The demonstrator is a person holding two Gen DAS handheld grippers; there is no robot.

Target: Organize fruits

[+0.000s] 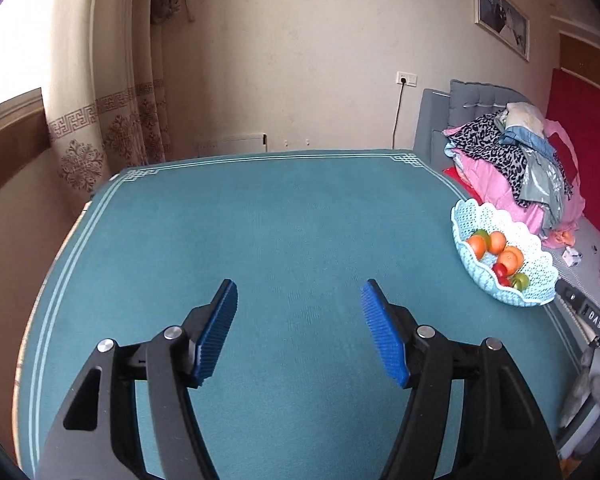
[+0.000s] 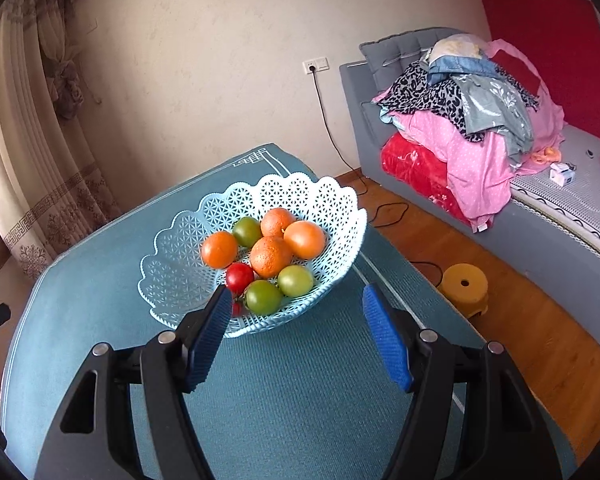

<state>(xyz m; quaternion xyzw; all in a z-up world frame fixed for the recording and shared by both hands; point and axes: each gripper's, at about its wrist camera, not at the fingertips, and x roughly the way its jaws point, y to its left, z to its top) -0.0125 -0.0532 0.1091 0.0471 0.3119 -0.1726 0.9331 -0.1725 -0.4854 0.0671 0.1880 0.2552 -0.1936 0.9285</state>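
A light blue lattice basket (image 2: 180, 256) stands on the teal tablecloth (image 2: 292, 392), near the table's right edge. It holds several fruits: orange ones (image 2: 270, 256), green ones (image 2: 263, 297) and a red one (image 2: 239, 276). My right gripper (image 2: 298, 300) is open and empty, just in front of the basket, its left pad (image 2: 210, 332) near the rim. In the left wrist view the basket (image 1: 540, 256) is at the far right. My left gripper (image 1: 298, 294) is open and empty above bare cloth (image 1: 260, 232).
A grey sofa (image 2: 572, 216) piled with clothes (image 2: 472, 128) stands right of the table. A yellow stool (image 2: 464, 288) and a black cable (image 2: 388, 212) lie on the wooden floor. Curtains (image 1: 112, 136) hang at the far left. The right gripper's body (image 1: 588, 312) shows at the right edge.
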